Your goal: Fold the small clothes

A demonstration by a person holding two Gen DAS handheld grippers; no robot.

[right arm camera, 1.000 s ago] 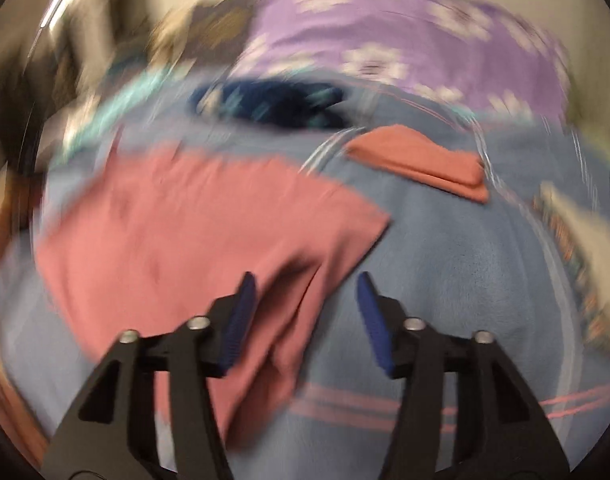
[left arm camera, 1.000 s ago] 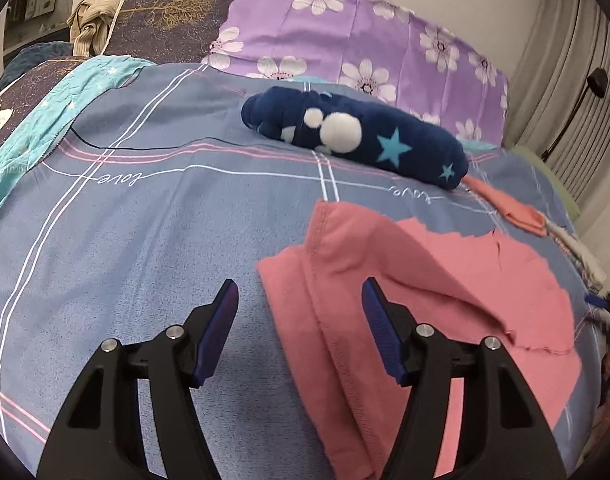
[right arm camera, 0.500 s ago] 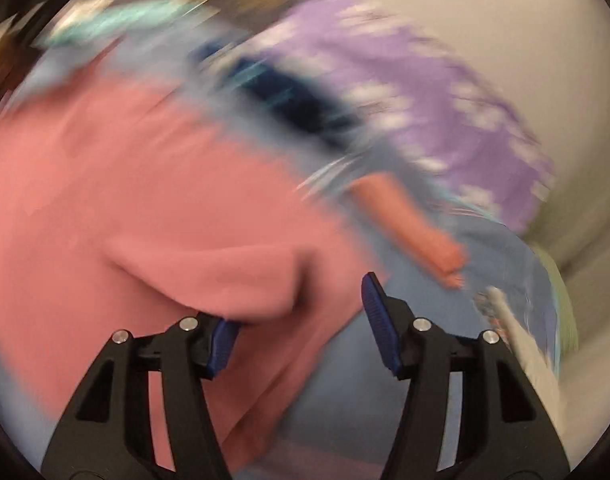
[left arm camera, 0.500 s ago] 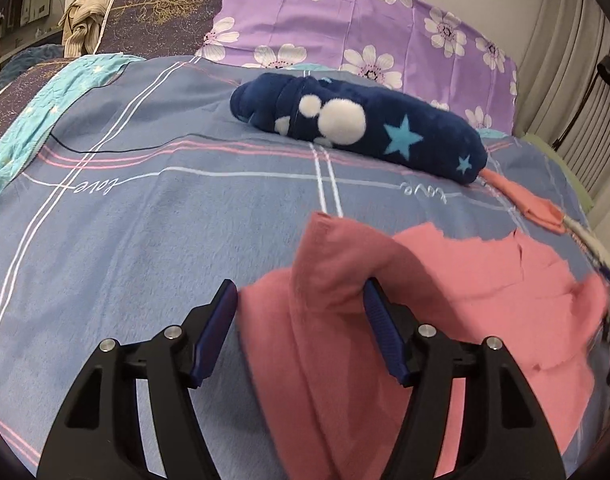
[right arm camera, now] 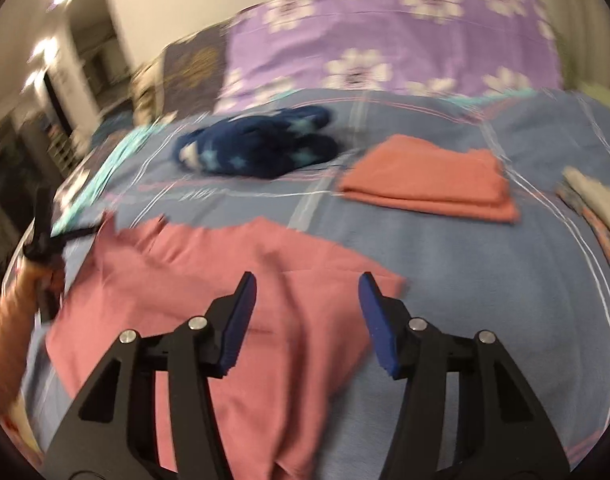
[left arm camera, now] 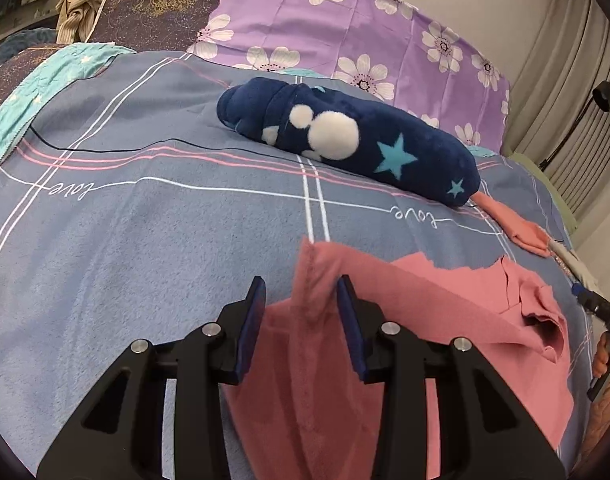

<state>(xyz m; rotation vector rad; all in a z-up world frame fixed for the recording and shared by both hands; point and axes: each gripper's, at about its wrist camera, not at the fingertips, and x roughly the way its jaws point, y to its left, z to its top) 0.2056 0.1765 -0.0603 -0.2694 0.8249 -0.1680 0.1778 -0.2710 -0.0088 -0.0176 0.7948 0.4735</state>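
Observation:
A pink garment (left arm camera: 445, 320) lies on the blue-grey bed cover (left arm camera: 145, 240). In the left wrist view my left gripper (left arm camera: 301, 304) is open, its jaws narrowed around a raised fold of the garment's left edge, with a gap on the left side. In the right wrist view the same garment (right arm camera: 225, 280) lies spread and partly folded; my right gripper (right arm camera: 307, 300) is open above its right corner, holding nothing. The right wrist view is blurred.
A rolled navy fleece with stars (left arm camera: 345, 140) lies behind the garment. A folded salmon cloth (right arm camera: 429, 180) sits at the right. Purple flowered pillows (left arm camera: 345, 40) line the head of the bed. A pale garment (right arm camera: 597, 196) lies at the bed's right edge.
My left gripper has moved onto the garment's left edge and its jaws have narrowed around a lifted fold. My right gripper swung over the garment; the garment's right side now lies flatter.

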